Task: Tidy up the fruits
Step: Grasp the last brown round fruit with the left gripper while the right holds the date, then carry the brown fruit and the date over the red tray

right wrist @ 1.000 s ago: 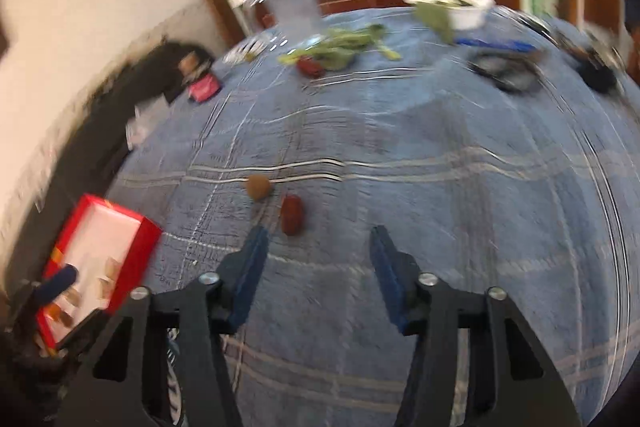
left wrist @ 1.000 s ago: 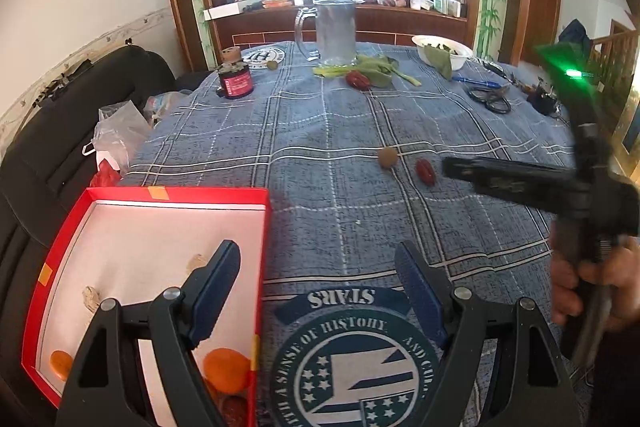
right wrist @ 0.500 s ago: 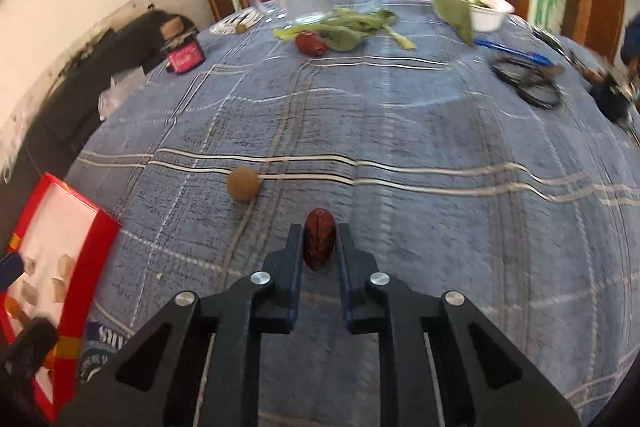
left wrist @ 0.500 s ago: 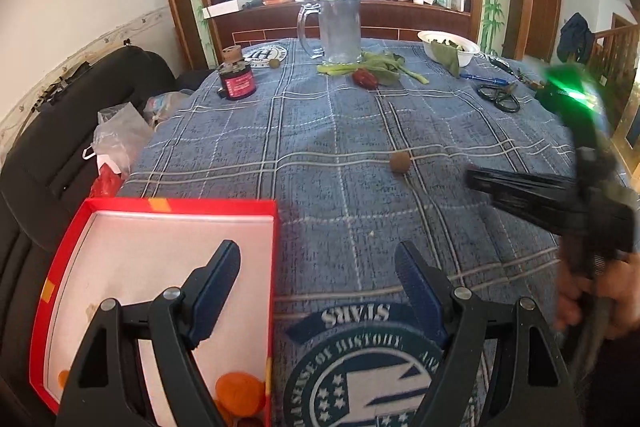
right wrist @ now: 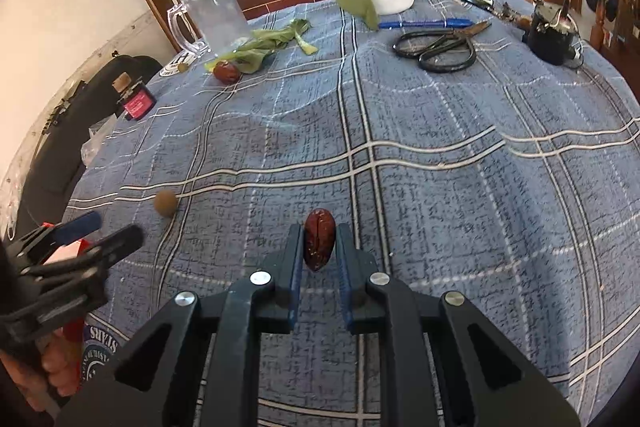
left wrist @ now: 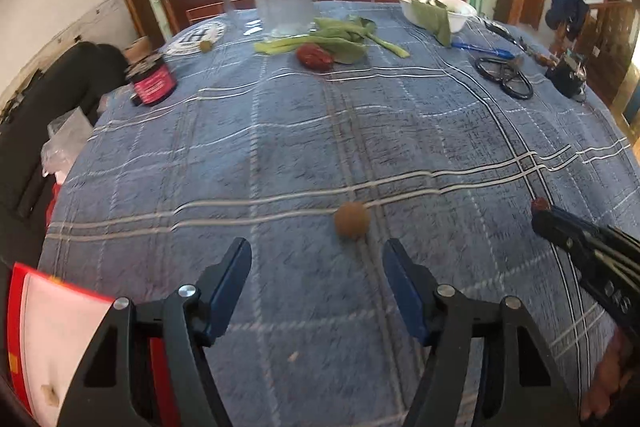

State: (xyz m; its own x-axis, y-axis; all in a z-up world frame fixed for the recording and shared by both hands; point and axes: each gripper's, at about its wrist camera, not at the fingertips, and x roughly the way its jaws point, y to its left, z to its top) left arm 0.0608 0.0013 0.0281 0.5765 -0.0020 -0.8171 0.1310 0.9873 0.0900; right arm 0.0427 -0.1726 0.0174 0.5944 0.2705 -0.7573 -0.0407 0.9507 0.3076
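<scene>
Wrinkled oval date (right wrist: 319, 245), right tool (right wrist: 319, 255) pinching

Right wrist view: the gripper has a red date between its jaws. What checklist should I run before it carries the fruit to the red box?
1. Right gripper shut on the red date: ok.
2. Date centred between the jaws: ok.
3. Date clear of the tablecloth: cannot tell.
4. Left gripper open and holding nothing: ok.
5. Brown round fruit out on the cloth, just ahead of the left gripper: ok.
6. Free space in the red box: cannot tell, mostly out of frame.
</scene>
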